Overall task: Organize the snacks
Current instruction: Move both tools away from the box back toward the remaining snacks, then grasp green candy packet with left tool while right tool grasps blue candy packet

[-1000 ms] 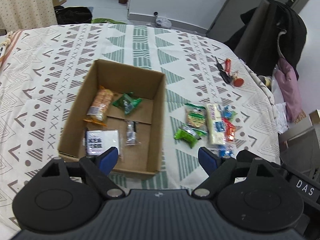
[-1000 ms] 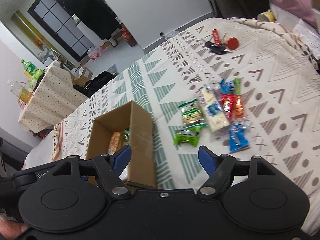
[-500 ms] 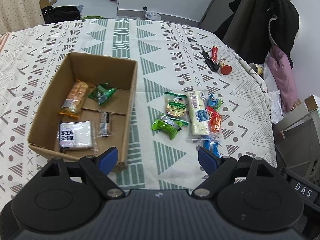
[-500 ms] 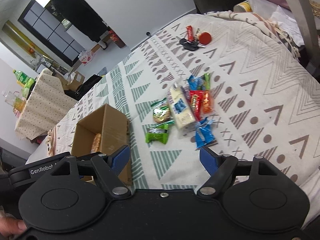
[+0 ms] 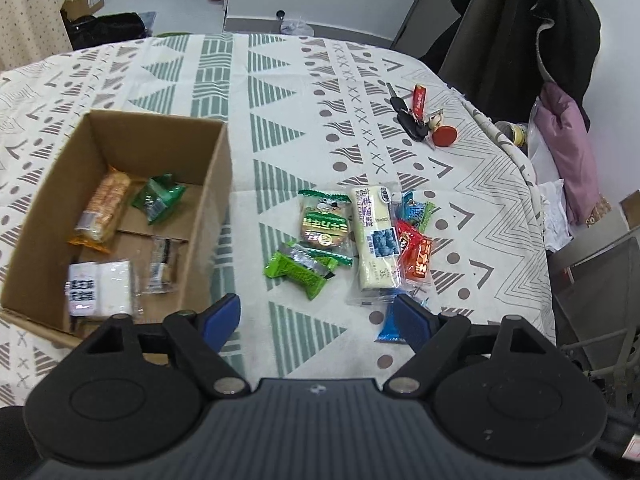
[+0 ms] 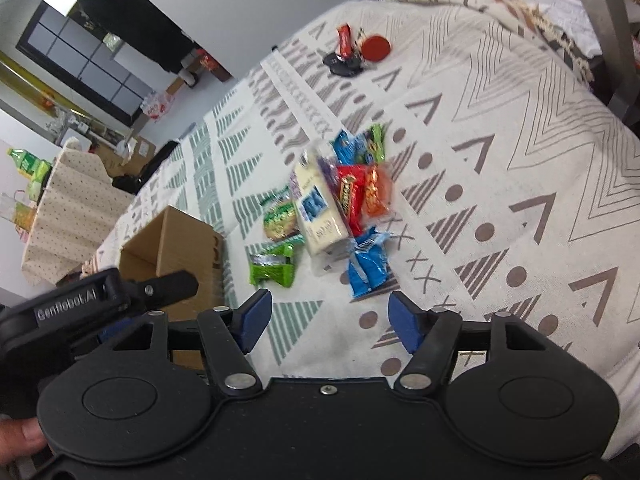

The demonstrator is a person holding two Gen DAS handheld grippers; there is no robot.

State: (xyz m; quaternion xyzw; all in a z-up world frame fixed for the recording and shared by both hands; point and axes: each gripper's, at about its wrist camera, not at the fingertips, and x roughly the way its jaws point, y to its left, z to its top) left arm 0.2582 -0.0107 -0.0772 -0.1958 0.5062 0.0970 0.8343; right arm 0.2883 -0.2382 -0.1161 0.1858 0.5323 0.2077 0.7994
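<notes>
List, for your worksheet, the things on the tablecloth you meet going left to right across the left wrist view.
Cardboard box → bright green wrapper → long white packet → red packet → keys.

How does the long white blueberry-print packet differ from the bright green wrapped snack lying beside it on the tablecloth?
The long white blueberry-print packet is pale, slim and larger; the bright green wrapped snack is vivid green, shorter and crinkled. The white packet overlaps the red snacks; the green one lies nearer the cardboard box. Both lie flat, unboxed.
</notes>
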